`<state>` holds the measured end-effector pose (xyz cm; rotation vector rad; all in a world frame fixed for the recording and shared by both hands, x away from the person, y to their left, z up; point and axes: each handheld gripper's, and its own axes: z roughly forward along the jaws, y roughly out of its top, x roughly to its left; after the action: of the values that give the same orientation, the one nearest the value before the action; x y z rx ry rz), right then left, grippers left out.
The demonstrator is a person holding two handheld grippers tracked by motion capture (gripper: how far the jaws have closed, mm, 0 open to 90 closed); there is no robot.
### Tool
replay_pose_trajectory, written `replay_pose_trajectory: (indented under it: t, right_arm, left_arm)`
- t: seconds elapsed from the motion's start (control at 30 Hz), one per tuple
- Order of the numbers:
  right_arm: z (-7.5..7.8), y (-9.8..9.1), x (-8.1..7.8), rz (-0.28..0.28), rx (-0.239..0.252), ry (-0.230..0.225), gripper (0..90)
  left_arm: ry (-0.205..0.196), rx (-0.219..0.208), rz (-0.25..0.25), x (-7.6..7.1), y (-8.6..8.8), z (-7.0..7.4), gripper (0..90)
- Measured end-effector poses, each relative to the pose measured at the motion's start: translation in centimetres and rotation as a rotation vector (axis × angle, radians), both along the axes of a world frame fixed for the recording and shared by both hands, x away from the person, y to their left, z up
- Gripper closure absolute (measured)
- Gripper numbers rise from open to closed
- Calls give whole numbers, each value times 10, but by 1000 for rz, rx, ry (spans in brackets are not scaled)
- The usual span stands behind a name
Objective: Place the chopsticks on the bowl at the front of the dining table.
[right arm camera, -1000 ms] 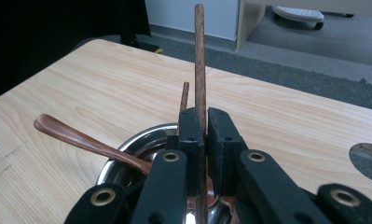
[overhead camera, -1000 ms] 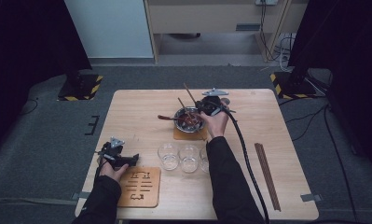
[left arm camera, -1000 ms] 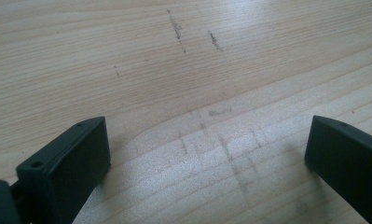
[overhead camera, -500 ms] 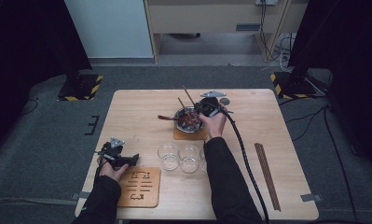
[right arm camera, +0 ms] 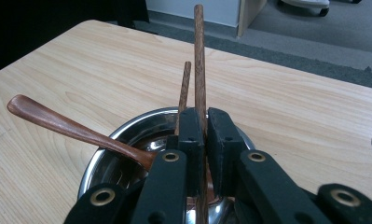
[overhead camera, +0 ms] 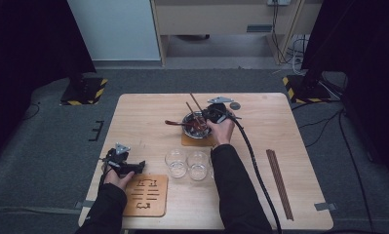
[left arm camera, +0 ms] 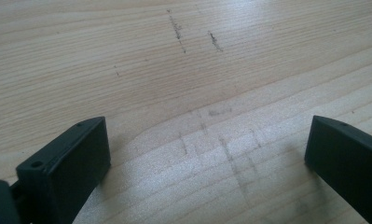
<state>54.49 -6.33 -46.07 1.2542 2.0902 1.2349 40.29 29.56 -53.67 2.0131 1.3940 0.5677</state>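
Jaws of the left gripper (overhead camera: 133, 166) stand apart over bare table (overhead camera: 143, 117), unmoved. Further right, the right gripper (right arm camera: 203, 126) stays clamped on one chopstick (right arm camera: 199, 51) standing in the bowl (overhead camera: 194, 123); little has shifted, so lifting looks next.

High overhead view, two close jaw-level views

Bystanders on the wooden table (overhead camera: 299, 122).
Two clear glasses (overhead camera: 176, 162) (overhead camera: 198, 165) side by side near the middle; carved wooden trivet (overhead camera: 145, 195) at the front left; long brown sticks (overhead camera: 279, 182), probably chopsticks, at right; small dark disc (overhead camera: 235, 105) near the far edge.
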Motion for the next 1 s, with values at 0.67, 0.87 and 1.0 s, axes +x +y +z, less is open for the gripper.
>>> replay_pose_trajectory:
  t: [0.67, 0.87, 1.0]
  right_arm:
    - [-19, 5, 4, -20, -41, 59, 844]
    - [-23, 5, 4, -16, -51, 73, 843]
    - [-25, 6, 4, -21, -59, 88, 843]
  left_arm:
    - [0, -1, 1, 0, 0, 0, 0]
    - [0, -1, 1, 0, 0, 0, 0]
    - [0, -1, -1, 0, 0, 0, 0]
